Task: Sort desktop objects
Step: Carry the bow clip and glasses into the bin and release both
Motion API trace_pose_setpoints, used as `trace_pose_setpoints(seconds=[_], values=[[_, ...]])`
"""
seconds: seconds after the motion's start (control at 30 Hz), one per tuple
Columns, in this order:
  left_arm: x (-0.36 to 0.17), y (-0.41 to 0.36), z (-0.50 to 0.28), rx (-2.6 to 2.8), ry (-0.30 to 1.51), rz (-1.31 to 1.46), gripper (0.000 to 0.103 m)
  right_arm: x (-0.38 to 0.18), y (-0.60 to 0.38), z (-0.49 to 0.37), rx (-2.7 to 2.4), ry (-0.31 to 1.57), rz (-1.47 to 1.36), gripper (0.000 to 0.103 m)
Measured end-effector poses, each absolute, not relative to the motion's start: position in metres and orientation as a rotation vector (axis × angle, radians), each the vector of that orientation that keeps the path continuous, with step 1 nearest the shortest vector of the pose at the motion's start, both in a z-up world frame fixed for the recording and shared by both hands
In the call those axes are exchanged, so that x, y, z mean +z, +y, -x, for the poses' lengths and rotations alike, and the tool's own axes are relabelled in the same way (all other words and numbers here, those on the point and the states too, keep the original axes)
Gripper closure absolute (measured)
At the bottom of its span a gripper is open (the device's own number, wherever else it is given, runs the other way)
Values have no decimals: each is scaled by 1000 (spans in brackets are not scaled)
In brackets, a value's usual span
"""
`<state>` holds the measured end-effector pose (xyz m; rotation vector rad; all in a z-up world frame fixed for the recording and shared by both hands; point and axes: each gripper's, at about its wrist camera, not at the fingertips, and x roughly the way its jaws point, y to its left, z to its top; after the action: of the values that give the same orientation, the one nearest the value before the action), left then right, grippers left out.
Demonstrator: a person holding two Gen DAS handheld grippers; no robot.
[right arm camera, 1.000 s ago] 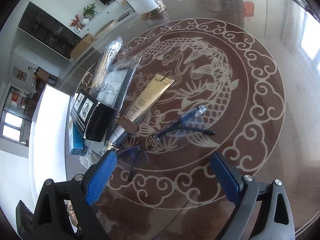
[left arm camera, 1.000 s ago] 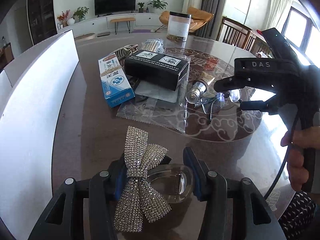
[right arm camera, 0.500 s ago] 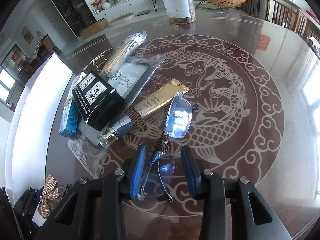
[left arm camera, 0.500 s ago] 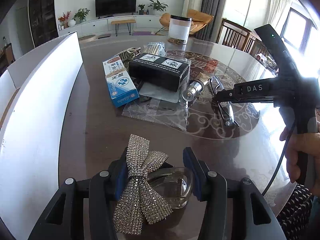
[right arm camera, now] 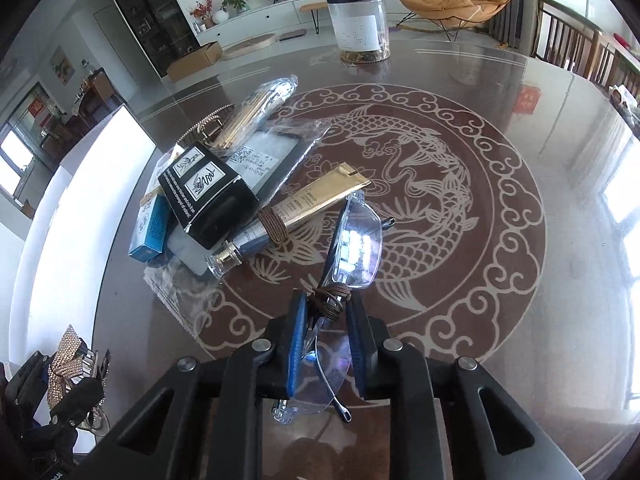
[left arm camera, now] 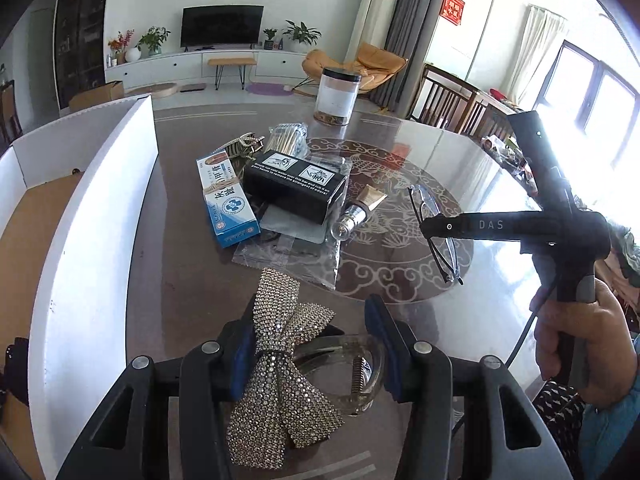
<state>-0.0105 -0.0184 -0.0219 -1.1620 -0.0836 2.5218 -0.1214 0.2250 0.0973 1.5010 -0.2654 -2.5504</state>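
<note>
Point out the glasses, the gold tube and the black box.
glasses (right arm camera: 357, 246), right wrist view, on the upper lens.
gold tube (right arm camera: 320, 198), right wrist view, on the gold body near the flat end.
black box (left arm camera: 294, 186), left wrist view, on its top face.

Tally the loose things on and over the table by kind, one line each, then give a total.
Boxes: 2 (black box, blue and white box)
Tubes: 1 (gold tube)
Glasses: 1 (glasses)
Hair clips: 1 (rhinestone bow clip)
Jars: 1 (clear jar)
Plastic-wrapped packets: 2 (flat packet, packet of sticks)
Total: 8
</note>
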Motion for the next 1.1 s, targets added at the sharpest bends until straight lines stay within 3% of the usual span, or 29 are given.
trace_pose_setpoints(seconds=[0.3, 0.63, 0.83, 1.1], values=[[44, -61, -12, 2561, -144, 1026, 53, 180, 191, 95, -2495, -287, -1269, 82], [84, -203, -1, 2844, -150, 1091, 53, 238, 25, 72, -2198, -176, -1043, 82], [53, -281, 45, 2897, -147, 1321, 53, 232, -73, 48, -2037, -61, -998, 82], [-16, -333, 90, 2839, -147, 1616, 53, 164, -158, 11, -1795, 144, -1091, 82]])
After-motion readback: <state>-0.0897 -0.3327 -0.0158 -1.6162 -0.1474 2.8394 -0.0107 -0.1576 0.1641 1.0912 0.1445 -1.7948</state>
